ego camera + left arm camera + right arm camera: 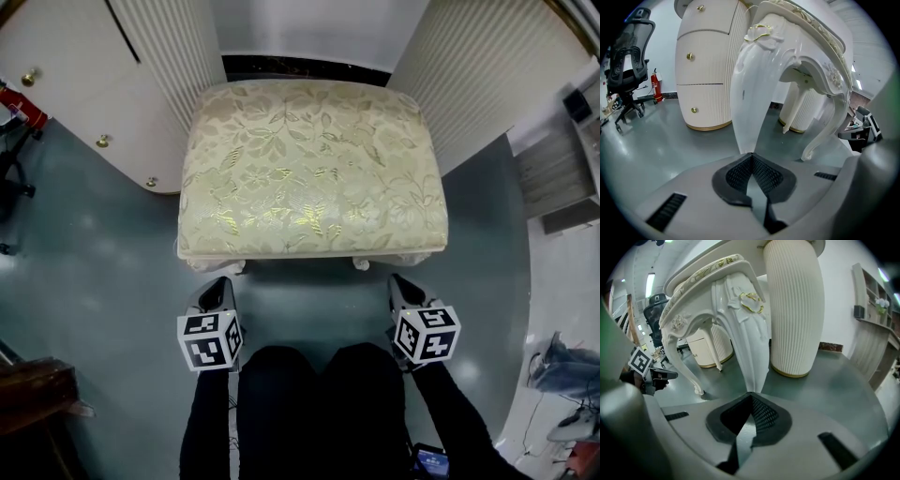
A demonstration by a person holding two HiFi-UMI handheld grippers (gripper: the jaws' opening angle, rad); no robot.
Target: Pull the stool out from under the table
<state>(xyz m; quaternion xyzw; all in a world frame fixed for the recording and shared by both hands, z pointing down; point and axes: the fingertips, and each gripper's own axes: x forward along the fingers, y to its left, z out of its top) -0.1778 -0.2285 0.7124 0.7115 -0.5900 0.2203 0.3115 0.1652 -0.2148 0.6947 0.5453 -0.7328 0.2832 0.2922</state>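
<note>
The stool [309,169] stands with its rear between the worktop's ribbed pedestals [473,89], so more pulling seems left, while the left gripper [751,157] and right gripper [751,395] (both with jaws closed together) sit at its front legs.

stool [309,169] | cream floral cushion, white carved legs | upright on floor [103,281]

Location type: I am in a showroom or workplace corner dressed as a bedroom. Indicators:
1. A white carved table [708,61] with gold knobs [689,56] and a brocade stool [309,169], set on a bare grey floor [94,272].
2. An office chair [628,61] and a red extinguisher [656,87] beside the wall.
3. Wall shelves [874,310] at my right.
</note>
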